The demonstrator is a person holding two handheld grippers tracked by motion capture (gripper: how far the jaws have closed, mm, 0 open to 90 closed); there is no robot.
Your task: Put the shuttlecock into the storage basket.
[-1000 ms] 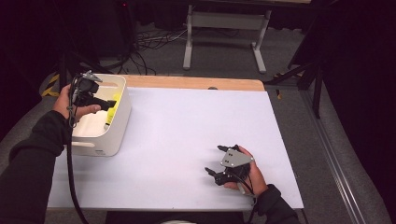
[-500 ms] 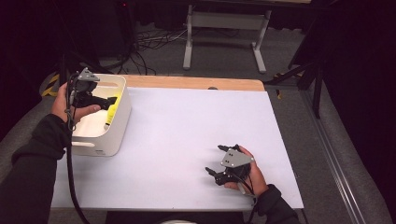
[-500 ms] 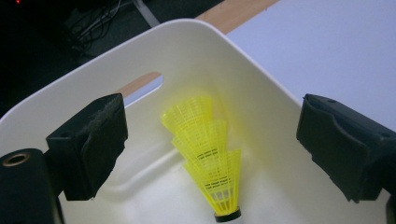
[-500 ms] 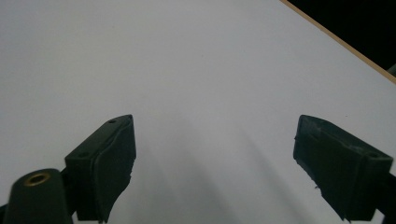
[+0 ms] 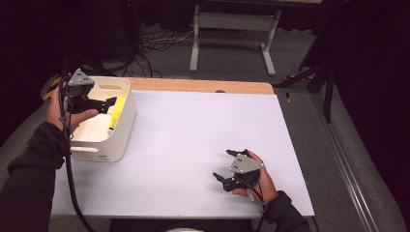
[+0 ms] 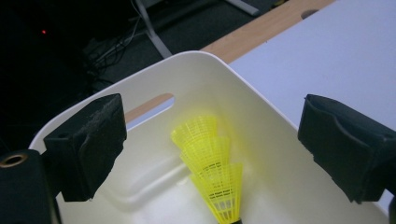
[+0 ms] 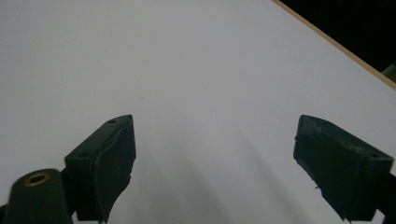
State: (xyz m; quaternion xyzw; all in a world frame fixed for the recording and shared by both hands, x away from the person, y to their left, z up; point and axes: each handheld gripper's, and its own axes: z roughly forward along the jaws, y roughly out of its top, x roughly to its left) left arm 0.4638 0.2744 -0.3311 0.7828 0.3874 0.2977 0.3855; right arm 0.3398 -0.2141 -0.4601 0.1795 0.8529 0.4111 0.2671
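Note:
A white plastic bin [image 5: 123, 129] stands at the table's left edge. Inside it lies a nested stack of yellow shuttlecocks [image 6: 210, 172], seen from above as a yellow streak [image 5: 117, 110] against the bin's right wall. My left gripper [image 5: 107, 105] hovers over the bin, its jaws wide open and empty; in the left gripper view [image 6: 210, 126] they frame the shuttlecocks from above without touching them. My right gripper [image 5: 223, 164] rests low over the bare white table top near the front right, open [image 7: 215, 163] with nothing between its jaws.
The white table top [image 5: 193, 140] has a wooden strip [image 5: 203, 86] along its far edge. A handle slot [image 6: 149, 105] pierces the bin's far wall. A black cable [image 5: 72, 188] trails down from the left gripper. A metal stand [image 5: 232, 29] and floor cables lie beyond the table.
The left gripper has drifted slightly left and back over the bin, still open. The right gripper has stayed where it was.

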